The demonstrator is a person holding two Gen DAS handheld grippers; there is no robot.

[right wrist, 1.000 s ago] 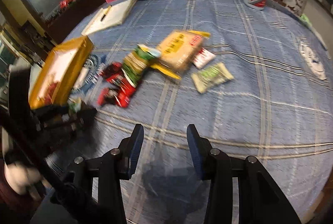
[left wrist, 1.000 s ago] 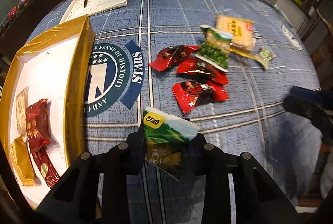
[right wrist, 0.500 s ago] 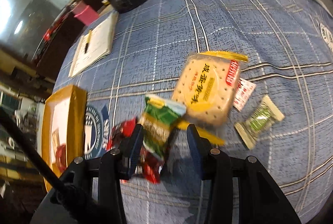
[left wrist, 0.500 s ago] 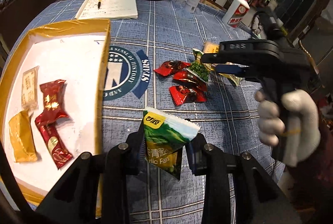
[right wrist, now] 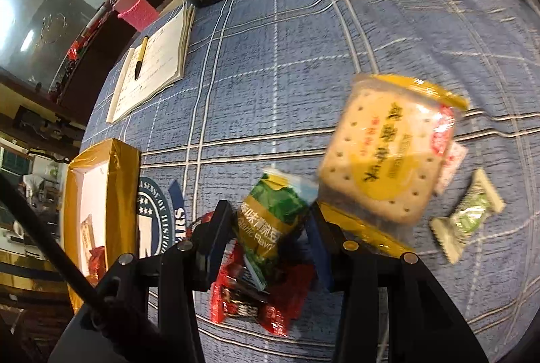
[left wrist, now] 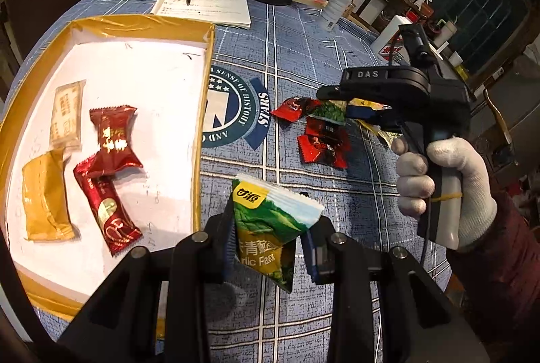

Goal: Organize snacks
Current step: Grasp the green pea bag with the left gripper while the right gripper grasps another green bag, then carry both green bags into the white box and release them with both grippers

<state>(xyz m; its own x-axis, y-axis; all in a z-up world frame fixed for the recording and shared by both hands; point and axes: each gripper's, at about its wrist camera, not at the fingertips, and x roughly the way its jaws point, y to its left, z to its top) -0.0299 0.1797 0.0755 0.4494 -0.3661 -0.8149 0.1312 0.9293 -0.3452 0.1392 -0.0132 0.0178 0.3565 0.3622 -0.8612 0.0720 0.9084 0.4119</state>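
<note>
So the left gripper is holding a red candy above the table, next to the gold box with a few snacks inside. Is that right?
Not quite. The left gripper is holding a green snack packet, not a red candy; the left wrist view shows it. The rest stands: it is above the table, beside the gold box with snacks inside.

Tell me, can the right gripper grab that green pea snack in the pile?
Probably yes. The right gripper has its open fingers on either side of the green pea snack, which lies on top of the red packets.

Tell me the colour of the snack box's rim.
Gold, around a white floor; the snack box shows best in the left wrist view.
</note>
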